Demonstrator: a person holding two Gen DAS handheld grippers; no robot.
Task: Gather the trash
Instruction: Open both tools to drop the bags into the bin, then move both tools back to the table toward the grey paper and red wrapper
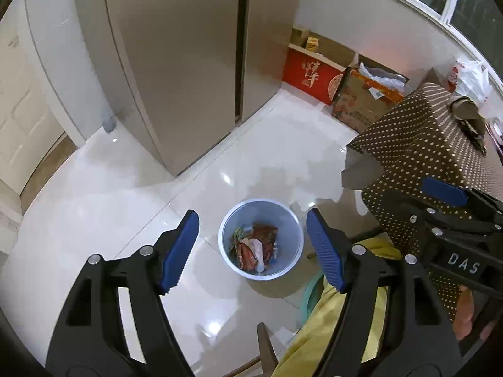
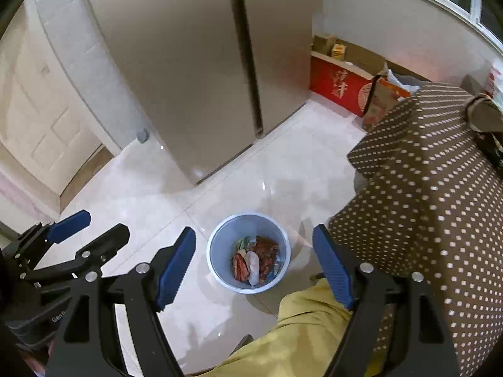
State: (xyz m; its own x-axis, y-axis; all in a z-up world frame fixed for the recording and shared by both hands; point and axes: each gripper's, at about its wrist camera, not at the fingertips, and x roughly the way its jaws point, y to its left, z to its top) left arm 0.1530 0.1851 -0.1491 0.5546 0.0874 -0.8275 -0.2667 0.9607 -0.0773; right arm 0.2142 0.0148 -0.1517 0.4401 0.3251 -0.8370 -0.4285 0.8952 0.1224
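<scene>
Both the left hand-held gripper (image 1: pixel 253 253) and right hand-held gripper (image 2: pixel 254 265) hang released and empty above the blue wastebasket (image 1: pixel 290 235). Wrappers (image 1: pixel 256 248) lie inside it.

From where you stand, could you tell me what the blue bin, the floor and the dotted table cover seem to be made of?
Blue bin: probably plastic, with smooth, thin, evenly coloured walls and a matte sheen.
Floor: likely glazed or polished tile, glossy, with light reflections and thin joint lines.
Dotted table cover: apparently woven cloth, matte brown with pale dots, draping in folds over the corner.
</scene>
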